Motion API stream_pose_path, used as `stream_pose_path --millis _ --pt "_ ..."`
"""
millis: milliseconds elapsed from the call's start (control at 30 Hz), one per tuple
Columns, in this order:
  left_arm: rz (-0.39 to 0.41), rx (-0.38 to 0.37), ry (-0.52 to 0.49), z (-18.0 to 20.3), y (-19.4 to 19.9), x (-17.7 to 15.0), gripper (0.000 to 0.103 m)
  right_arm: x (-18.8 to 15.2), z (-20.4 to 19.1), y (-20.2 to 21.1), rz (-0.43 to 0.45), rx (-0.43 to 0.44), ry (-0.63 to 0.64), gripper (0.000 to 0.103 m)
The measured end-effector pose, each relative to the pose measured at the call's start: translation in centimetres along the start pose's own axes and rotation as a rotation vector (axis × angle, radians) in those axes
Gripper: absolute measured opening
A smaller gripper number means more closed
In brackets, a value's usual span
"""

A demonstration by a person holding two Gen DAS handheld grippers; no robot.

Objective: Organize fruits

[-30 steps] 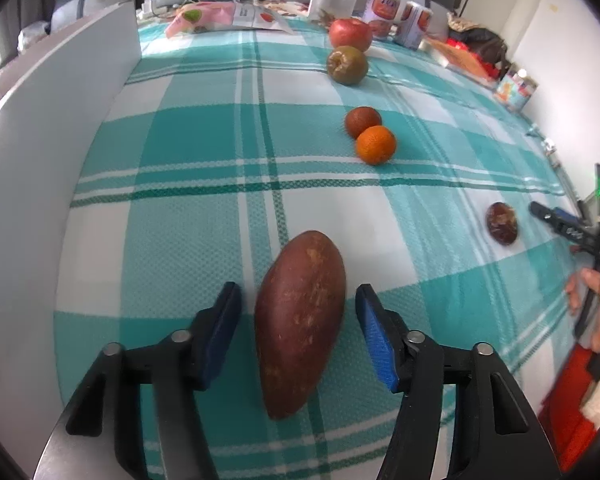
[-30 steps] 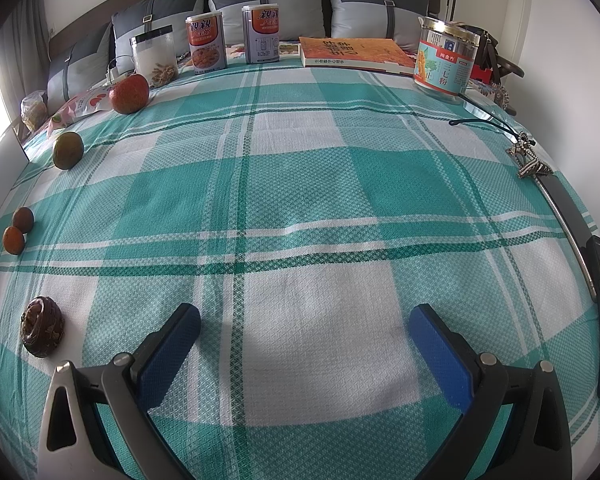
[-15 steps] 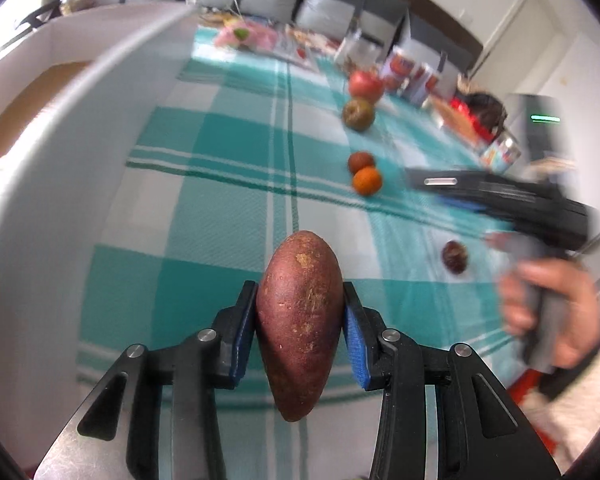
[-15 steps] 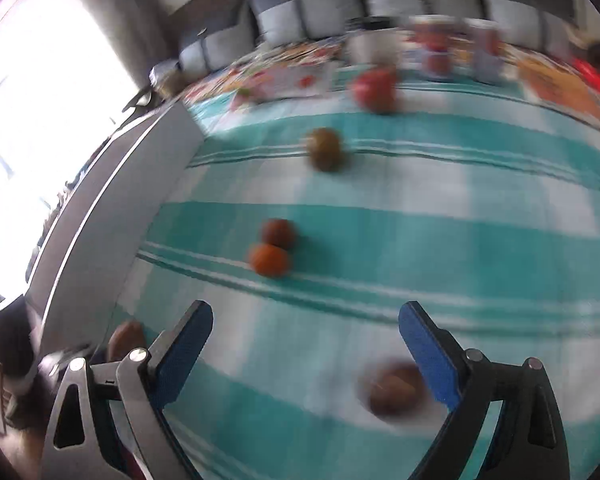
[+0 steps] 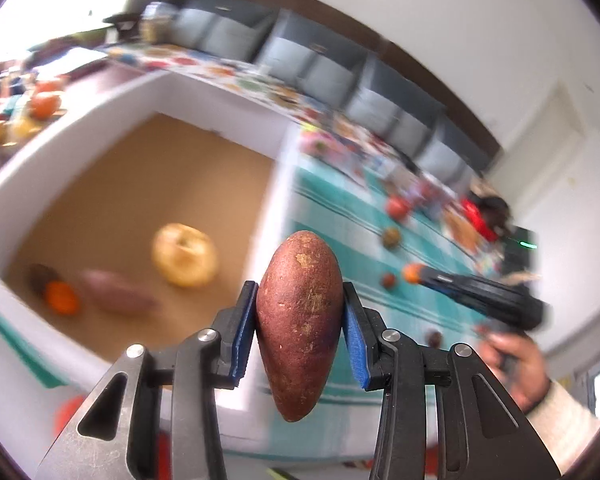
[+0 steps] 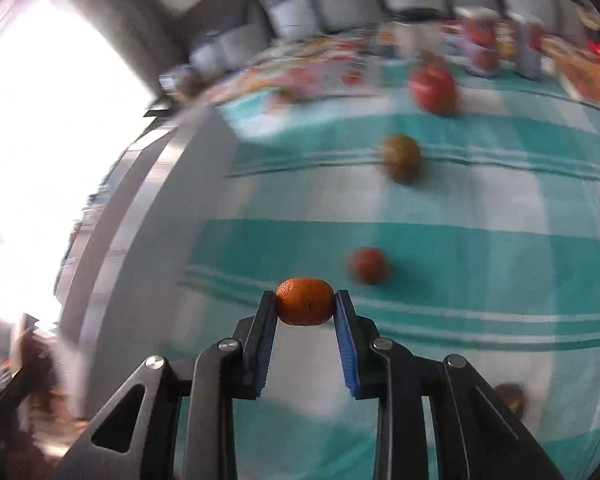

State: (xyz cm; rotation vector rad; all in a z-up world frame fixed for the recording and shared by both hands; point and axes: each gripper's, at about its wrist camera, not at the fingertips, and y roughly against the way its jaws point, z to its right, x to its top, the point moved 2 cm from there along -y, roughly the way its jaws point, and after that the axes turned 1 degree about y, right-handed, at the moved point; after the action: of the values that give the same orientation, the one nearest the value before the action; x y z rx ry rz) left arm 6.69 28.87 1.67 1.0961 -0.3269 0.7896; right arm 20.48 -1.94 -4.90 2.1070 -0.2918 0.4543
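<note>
Box [image 5: 172, 196] floor stays bare beyond the yellow apple [image 5: 185, 255]; the nearer floor holds a sweet potato [image 5: 116, 292] and tangerine [image 5: 62, 298].

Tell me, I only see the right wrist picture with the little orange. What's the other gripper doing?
Observer: The left gripper is shut on a reddish sweet potato, lifted off the cloth.
Child: Where will it go?
Observer: Probably the white box with a brown floor; the potato hangs near the box's wall.
Child: Is anything inside the box?
Observer: Yes: a yellow apple, another sweet potato and a small orange fruit, all blurry.
</note>
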Motion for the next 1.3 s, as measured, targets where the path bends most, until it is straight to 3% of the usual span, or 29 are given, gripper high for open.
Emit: stream_pose_path --millis 67,200,267,367,433,467,500,567,633,667,800,933,1033,1133,1233,1300 --pt "0.002 0.096 0.003 -2.0 -0.1 0.8 0.041 0.1 -5.4 -0.3 -0.039 0.144 0.037 0.029" --pt "-0.058 0.187 0.032 -5.3 -1.8 1.2 0.041 -1.0 -15.1 -2.8 -0.139 0.307 0.173 0.029" --pt "-0.092 0.217 0.036 -6.2 -2.9 0.9 0.041 -2.2 -19.3 -5.1 -0.201 0.315 0.265 0.029" --pt "-0.119 0.242 0.04 -7.1 -3.4 0.2 0.042 -3.6 -22.6 -7.8 -0.253 0.254 0.377 0.03" --pt "-0.105 0.288 0.03 -7.4 -3.5 0.2 0.052 -4.4 -23.6 -9.5 -0.275 0.217 0.412 0.03" --pt "-0.094 0.303 0.029 -7.5 -3.1 0.3 0.068 -4.5 -23.8 -10.3 -0.27 0.183 0.423 0.033" --pt "-0.072 0.318 0.031 -7.5 -2.8 0.5 0.077 -4.5 -23.9 -10.6 -0.268 0.171 0.422 0.036" --pt "-0.019 0.324 0.033 -7.3 -1.7 0.9 0.079 -4.1 -23.4 -10.7 -0.244 0.151 0.393 0.068" --pt "0.019 0.321 0.031 -6.9 -0.9 1.1 0.082 -3.4 -22.5 -8.8 -0.158 0.149 0.357 0.092" --pt "0.035 0.318 0.032 -6.5 -0.6 1.3 0.083 -2.9 -21.8 -7.8 -0.111 0.147 0.351 0.097" --pt "0.045 0.257 -0.015 -2.5 -0.9 0.8 0.083 -2.6 -16.8 -2.3 0.066 0.027 0.362 0.101" --pt "0.032 0.173 -0.118 3.7 -2.2 -0.7 0.085 -4.2 -5.6 2.9 0.22 -0.238 0.365 0.103" --pt "-0.028 0.097 -0.211 8.9 -5.1 -3.1 0.088 -5.8 4.6 5.3 0.196 -0.409 0.251 0.103" --pt "-0.134 0.065 -0.287 12.6 -9.4 -5.9 0.088 -7.5 15.3 8.4 0.17 -0.539 0.032 0.103" --pt "-0.234 0.05 -0.356 15.6 -15.2 -9.3 0.088 -8.4 21.5 10.7 0.17 -0.618 -0.094 0.103" --pt "-0.249 0.068 -0.383 16.7 -17.8 -10.6 0.088 -8.7 24.2 11.9 0.187 -0.653 -0.13 0.103"
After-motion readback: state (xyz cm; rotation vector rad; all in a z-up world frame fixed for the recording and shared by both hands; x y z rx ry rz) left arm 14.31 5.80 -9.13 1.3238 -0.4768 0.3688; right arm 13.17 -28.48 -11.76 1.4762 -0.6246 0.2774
